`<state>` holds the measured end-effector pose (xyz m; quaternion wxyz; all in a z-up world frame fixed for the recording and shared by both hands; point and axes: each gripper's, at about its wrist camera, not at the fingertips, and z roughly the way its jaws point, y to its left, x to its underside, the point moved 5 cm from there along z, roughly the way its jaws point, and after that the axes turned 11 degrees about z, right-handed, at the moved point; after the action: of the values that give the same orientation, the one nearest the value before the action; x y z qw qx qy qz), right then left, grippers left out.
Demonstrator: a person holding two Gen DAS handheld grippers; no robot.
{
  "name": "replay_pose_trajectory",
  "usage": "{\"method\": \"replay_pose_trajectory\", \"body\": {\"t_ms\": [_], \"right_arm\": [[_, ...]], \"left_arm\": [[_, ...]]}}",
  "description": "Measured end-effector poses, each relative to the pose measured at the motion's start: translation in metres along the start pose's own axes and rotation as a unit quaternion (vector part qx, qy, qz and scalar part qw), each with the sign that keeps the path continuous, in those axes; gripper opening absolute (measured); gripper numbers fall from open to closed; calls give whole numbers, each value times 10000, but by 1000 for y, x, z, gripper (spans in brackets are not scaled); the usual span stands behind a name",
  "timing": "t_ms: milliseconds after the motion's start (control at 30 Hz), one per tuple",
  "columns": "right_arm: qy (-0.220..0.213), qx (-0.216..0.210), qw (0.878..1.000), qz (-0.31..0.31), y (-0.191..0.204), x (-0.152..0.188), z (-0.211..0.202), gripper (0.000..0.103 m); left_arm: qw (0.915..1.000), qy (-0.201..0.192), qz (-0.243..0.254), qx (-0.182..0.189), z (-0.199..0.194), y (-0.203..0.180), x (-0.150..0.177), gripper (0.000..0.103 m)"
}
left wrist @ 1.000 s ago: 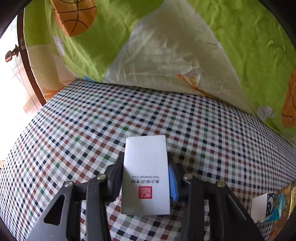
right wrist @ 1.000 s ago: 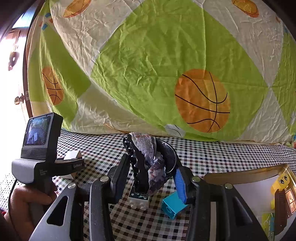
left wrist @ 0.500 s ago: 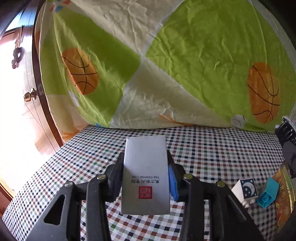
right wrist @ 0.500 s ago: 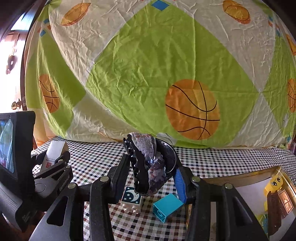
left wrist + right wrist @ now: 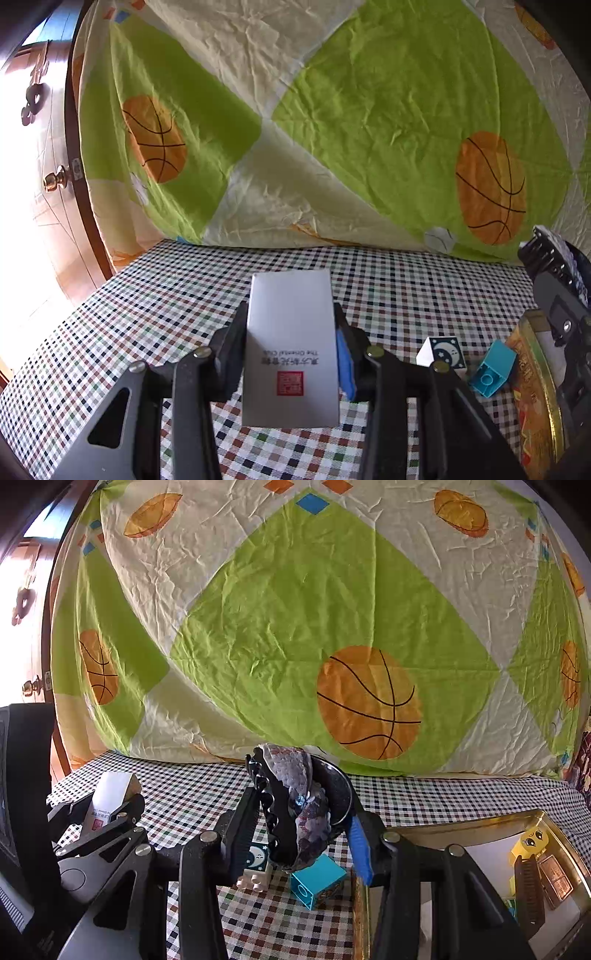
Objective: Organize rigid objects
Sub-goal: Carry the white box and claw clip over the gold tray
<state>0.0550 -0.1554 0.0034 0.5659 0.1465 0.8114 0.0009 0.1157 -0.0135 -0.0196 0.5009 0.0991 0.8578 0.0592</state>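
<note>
My left gripper [image 5: 291,332] is shut on a white card box [image 5: 291,347] with a red seal, held above the checked tablecloth. From the right wrist, the same box [image 5: 109,794] shows at the left. My right gripper [image 5: 301,812] is shut on a dark sequinned hair claw clip [image 5: 291,805]. Below it lie a white moon-print brick [image 5: 255,867] and a teal brick [image 5: 317,880]. Both bricks, the moon one [image 5: 441,352] and the teal one [image 5: 493,369], also show at the right of the left wrist view, beside the gold tray [image 5: 535,387].
The gold tray [image 5: 461,821] at the right holds a yellow face brick [image 5: 530,843], a dark comb and brown pieces. A green basketball-print sheet [image 5: 295,627] hangs behind the table. A wooden door with a knob [image 5: 55,179] stands at the left.
The left gripper with the box has swung right and tilted up, bringing the bricks, tray and right gripper into its view. The right gripper shifted slightly, its grip unchanged.
</note>
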Motion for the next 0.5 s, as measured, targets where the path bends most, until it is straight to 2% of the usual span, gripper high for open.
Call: {"method": "replay_pose_trajectory", "body": {"t_ms": [500], "right_arm": [[-309, 190, 9993, 25, -43, -7, -35, 48]], "left_arm": [[9992, -307, 63, 251, -28, -23, 2, 41]]}}
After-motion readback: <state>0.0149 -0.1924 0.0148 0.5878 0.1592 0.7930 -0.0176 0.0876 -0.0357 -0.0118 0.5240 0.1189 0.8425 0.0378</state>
